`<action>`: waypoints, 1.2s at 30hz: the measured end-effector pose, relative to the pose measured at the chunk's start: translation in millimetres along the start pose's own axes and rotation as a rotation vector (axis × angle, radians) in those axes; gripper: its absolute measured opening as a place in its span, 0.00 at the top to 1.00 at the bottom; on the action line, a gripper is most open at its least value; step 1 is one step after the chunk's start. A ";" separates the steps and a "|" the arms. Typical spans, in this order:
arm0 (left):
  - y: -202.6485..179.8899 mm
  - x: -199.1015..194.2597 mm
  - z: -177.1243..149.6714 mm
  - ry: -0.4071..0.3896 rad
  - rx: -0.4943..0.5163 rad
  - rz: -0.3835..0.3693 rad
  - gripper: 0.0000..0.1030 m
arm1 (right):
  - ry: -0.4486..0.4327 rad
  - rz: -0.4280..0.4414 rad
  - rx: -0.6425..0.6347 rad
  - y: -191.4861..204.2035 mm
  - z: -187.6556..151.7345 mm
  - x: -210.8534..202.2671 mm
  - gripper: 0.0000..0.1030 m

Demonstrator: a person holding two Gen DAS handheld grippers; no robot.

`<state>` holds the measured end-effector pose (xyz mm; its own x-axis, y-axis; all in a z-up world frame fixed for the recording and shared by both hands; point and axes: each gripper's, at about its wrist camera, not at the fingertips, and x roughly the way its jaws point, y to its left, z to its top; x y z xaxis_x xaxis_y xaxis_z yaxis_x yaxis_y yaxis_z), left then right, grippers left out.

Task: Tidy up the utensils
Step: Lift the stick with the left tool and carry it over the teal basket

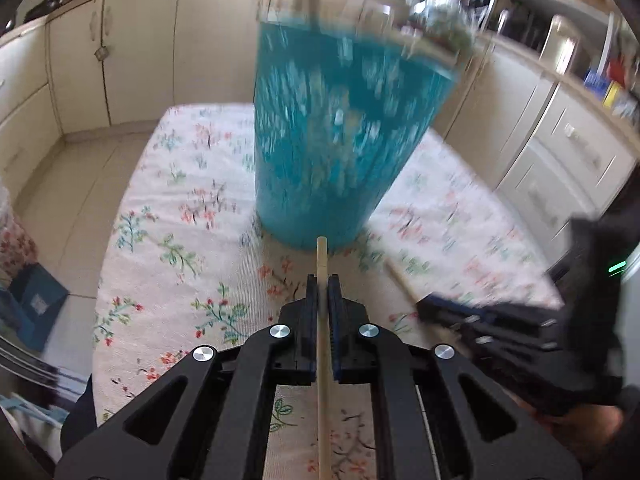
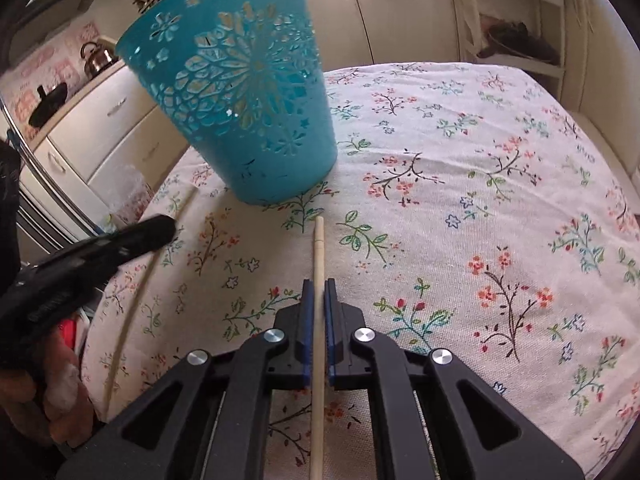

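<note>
Left side first: the left gripper (image 1: pixel 323 280) has its blue-padded jaws pinched right down on a thin, pale wooden chopstick (image 1: pixel 322 320), which runs straight up the middle between the pads and pokes out just past the fingertips, its tip sitting close in front of the base of the tall turquoise plastic basket with cut-out flower patterns (image 1: pixel 340 136). That basket stands on the white tablecloth printed with small red and green flowers (image 1: pixel 180 208), and in the left wrist view it is badly smeared by motion blur, so its rim is hard to read. Moving across, the right gripper (image 1: pixel 432 304) shows at the right edge of that same view, dark and blurred, with a second light wooden stick (image 1: pixel 400 278) slanting out ahead of it over the cloth. Now the right wrist view, and it is much sharper: the basket (image 2: pixel 248 92) sits up at the left, the left gripper (image 2: pixel 160 226) reaches in from the left edge as a black blur, and the right gripper (image 2: pixel 319 284) is clamped tight on its own chopstick (image 2: pixel 318 300), the stick's tip pointing towards the foot of the basket, near it but not touching. Cream kitchen cabinets (image 2: pixel 120 120) line the background.
</note>
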<state>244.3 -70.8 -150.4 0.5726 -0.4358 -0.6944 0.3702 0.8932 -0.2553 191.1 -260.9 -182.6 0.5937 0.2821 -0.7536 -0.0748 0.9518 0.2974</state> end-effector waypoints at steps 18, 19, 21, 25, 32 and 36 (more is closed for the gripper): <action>-20.0 -101.3 71.0 -0.325 -0.030 -0.067 0.95 | -0.015 0.009 0.015 0.4 -4.8 -2.4 0.95; -21.1 -102.9 74.8 -0.333 -0.030 -0.067 0.95 | -0.015 0.010 0.016 0.4 -4.5 -2.5 0.95; -23.4 -106.8 82.4 -0.350 -0.030 -0.068 0.95 | -0.016 0.008 0.013 1.0 -5.3 -2.9 0.95; -29.0 -111.8 93.2 -0.380 -0.014 -0.058 0.95 | -0.017 0.005 0.011 1.2 -4.4 -2.8 0.95; -34.3 -115.2 107.1 -0.426 -0.014 -0.048 0.95 | -0.017 0.004 0.011 1.4 -4.8 -3.0 0.95; -32.5 -117.1 122.4 -0.469 -0.031 -0.036 0.95 | -0.017 0.005 0.011 0.4 -4.7 -3.1 0.95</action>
<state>254.7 -62.3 21.5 0.8309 -0.4635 -0.3079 0.3780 0.8762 -0.2990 185.5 -260.8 -182.9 0.6069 0.2851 -0.7419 -0.0696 0.9489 0.3078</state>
